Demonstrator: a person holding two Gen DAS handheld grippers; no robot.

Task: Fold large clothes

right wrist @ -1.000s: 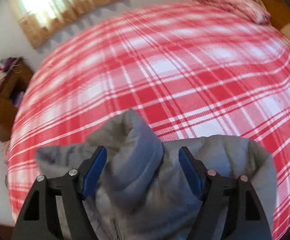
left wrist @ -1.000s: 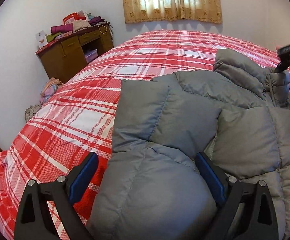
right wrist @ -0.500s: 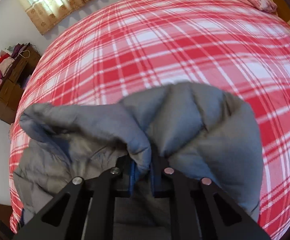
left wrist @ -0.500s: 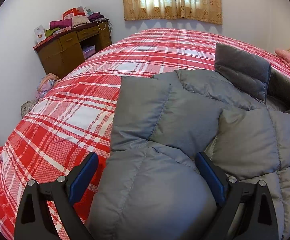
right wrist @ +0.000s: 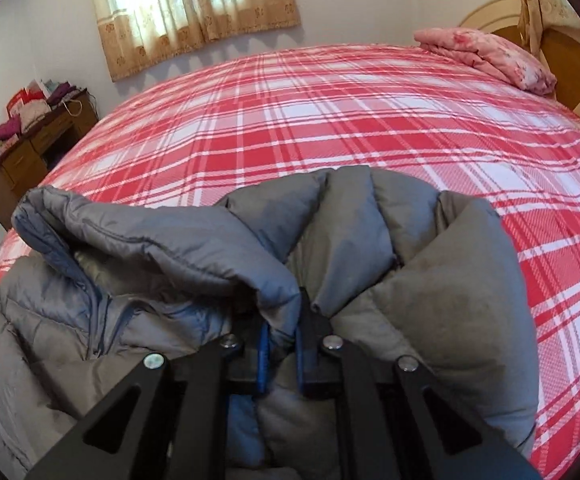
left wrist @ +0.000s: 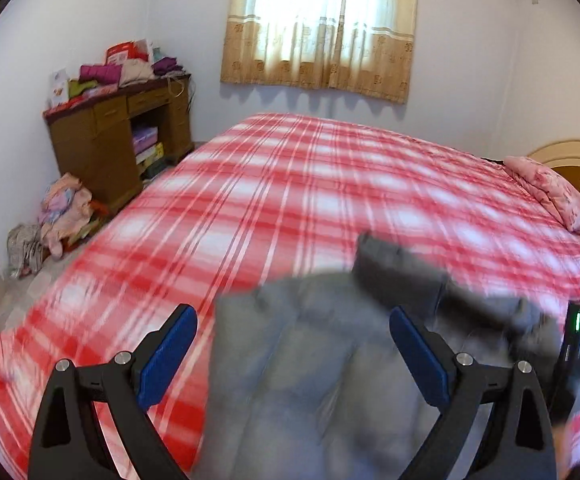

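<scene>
Your right gripper (right wrist: 281,354) is clamped tight on a fold of the grey puffer jacket (right wrist: 193,264), its blue pads pinching the fabric where the collar edge and a quilted panel bunch together just ahead of the fingers. The jacket lies on the near part of the bed (right wrist: 330,120), spread over the red and white plaid cover, with its collar rolled up toward the left and a puffy quilted section mounded to the right of your grip. Your left gripper (left wrist: 292,354) has its jaws wide apart, one blue pad (left wrist: 165,356) on either side of the jacket's near-left portion (left wrist: 310,380), and they do not press on it; that view is blurred, so you cannot tell whether the pads brush the fabric. In that same view a dark device with a green light (left wrist: 576,344) shows at the right edge, over the jacket. At the far right of the bed a pink folded quilt (right wrist: 486,58) lies by the wooden headboard (right wrist: 566,56). Against the far wall a curtain (left wrist: 322,28) hangs over a bright window, and at the left a brown desk (left wrist: 117,140) carries stacked clothes, with a heap of clothing (left wrist: 63,208) on the floor beside it.
</scene>
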